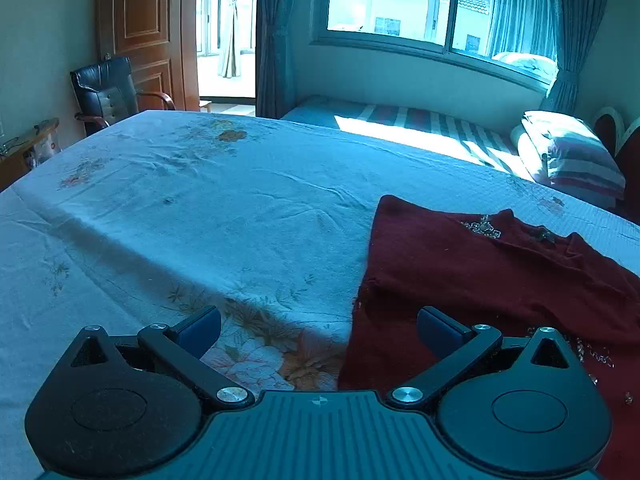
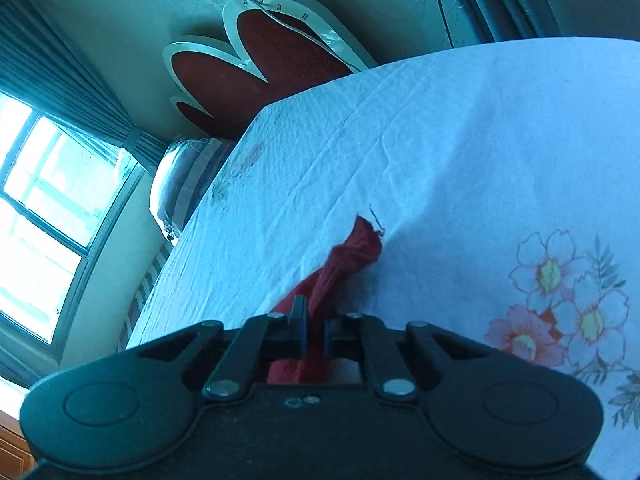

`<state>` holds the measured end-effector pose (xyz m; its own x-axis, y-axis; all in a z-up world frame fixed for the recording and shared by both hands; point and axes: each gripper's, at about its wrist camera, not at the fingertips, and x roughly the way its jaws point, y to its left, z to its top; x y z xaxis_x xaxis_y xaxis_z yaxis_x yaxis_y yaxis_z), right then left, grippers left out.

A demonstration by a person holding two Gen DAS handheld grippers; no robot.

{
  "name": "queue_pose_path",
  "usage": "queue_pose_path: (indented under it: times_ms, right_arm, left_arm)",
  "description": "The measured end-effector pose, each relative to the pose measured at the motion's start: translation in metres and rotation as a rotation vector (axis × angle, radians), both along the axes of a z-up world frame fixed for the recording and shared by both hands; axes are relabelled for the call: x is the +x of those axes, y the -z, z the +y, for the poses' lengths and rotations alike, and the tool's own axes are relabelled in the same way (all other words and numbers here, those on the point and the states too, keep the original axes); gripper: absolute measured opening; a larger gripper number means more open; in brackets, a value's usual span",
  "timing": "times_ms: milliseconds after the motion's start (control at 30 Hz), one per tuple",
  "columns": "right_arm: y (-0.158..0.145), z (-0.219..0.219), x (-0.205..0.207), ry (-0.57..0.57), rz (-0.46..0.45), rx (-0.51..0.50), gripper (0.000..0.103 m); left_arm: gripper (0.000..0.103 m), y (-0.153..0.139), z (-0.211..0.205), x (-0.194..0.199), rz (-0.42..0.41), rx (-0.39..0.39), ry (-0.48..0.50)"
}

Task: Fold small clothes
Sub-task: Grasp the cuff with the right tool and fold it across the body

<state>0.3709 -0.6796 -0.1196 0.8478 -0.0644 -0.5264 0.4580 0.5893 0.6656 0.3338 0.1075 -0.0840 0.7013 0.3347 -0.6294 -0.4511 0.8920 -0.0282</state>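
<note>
A dark red garment (image 1: 488, 280) with small sequin trim lies spread on the pale floral bedsheet (image 1: 224, 216), at the right of the left wrist view. My left gripper (image 1: 318, 330) hovers open over the garment's left edge, one finger above the sheet, the other above the red cloth, nothing between them. In the right wrist view my right gripper (image 2: 316, 334) is shut on a bunched strip of the red garment (image 2: 344, 264), which sticks out past the fingertips over the sheet (image 2: 460, 160).
A second bed with a striped sheet (image 1: 420, 124) and a folded striped quilt (image 1: 568, 152) lies beyond, under the window. A black chair (image 1: 106, 92) stands by the wooden door at far left. A red petal-shaped headboard (image 2: 256, 68) rises behind the bed.
</note>
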Motion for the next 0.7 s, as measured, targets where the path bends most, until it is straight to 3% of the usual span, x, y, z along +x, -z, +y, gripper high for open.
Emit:
queue_pose_path:
  times_ms: [100,300,533,700]
  right_arm:
    - [-0.013,0.010,-0.003,-0.025,0.039,-0.080,0.008]
    - [-0.063,0.071,0.005,-0.135,-0.008,-0.209,0.008]
    - [-0.126,0.224,0.037,-0.335,-0.111,-0.321,0.008]
    - [-0.137,0.367,0.064,-0.543,-0.166,-0.333,0.008]
  left_arm:
    - [0.103,0.002,0.014,-0.008,0.033,0.024,-0.011]
    - [0.103,0.012,0.060,-0.038,0.037,0.019,-0.040]
    - [0.103,0.018,0.129,-0.083,0.030,0.006,-0.074]
    - [0.103,0.013,0.173,-0.118,0.030,0.040,-0.079]
